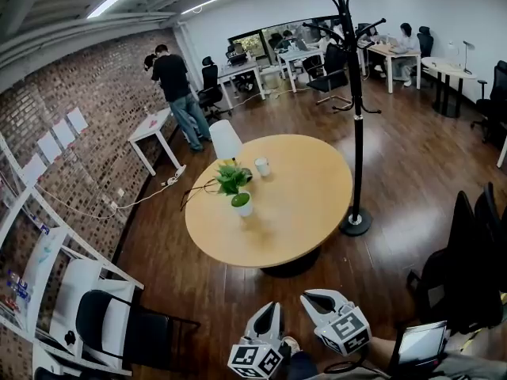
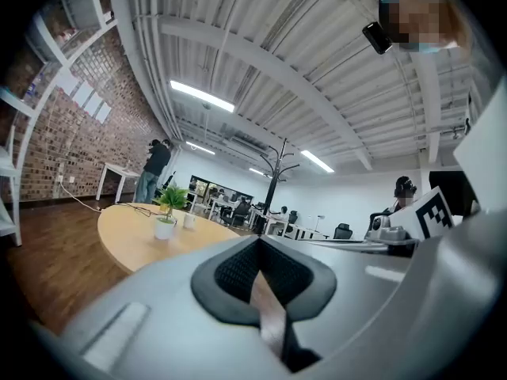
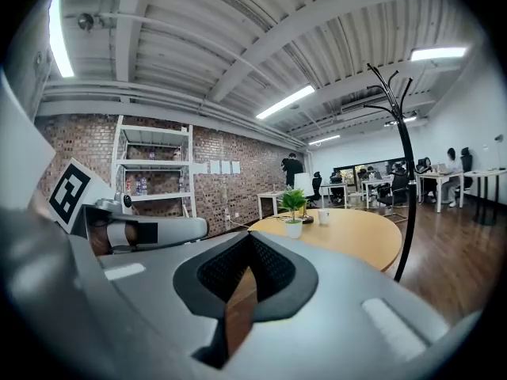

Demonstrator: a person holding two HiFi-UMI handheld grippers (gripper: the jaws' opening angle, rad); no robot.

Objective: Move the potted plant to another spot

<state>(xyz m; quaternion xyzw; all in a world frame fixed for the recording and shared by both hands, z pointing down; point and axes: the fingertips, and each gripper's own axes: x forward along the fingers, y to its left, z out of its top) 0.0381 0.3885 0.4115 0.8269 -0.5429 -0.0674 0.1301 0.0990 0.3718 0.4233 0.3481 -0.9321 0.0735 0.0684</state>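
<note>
While both sets of jaws are closed on nothing, my left gripper [image 1: 268, 313] and right gripper [image 1: 318, 301] hang well short of the round wooden table [image 1: 313, 220]. The potted plant [image 1: 236, 188] stands near its middle, near a white cup [image 1: 261, 166]. Judged: light, top-heavy; small smooth white pot [image 1: 242, 205], likely slippery and breakable; leaves [image 1: 230, 177] soft. Take the pot's wall, not the leaves; keep upright.

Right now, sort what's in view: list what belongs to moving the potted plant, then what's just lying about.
Belongs to the job: potted plant, round table under it, left tool, right tool (both shut, empty).

Just lying about: white cup near the plant, coat stand, white chair, black chair.
</note>
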